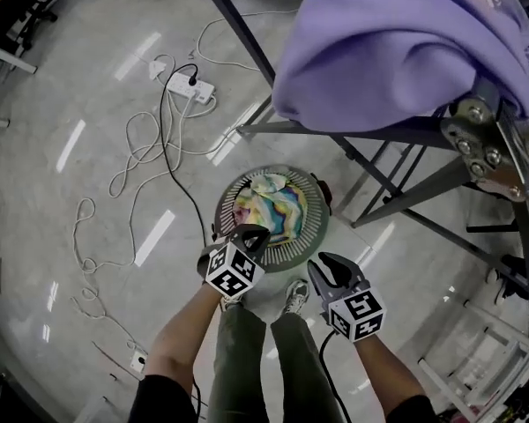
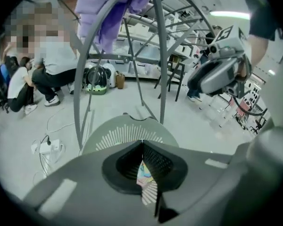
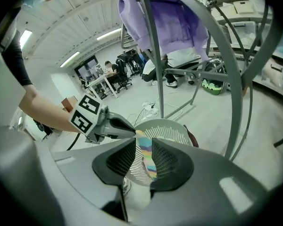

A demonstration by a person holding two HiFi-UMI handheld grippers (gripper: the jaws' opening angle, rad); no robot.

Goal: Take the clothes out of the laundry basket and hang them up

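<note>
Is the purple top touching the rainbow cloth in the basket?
Apart. The head view shows the purple top draped over the rack, while the rainbow cloth lies in the basket on the floor, with bare floor between them.

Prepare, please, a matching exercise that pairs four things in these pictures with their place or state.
Things:
1. purple garment
2. multicoloured garment
3. left gripper
4. right gripper

Places or states:
A. jaws apart
B. lying in the laundry basket
C. draped over the drying rack
D. jaws together

Pairs: 1-C; 2-B; 3-D; 4-A.
</note>
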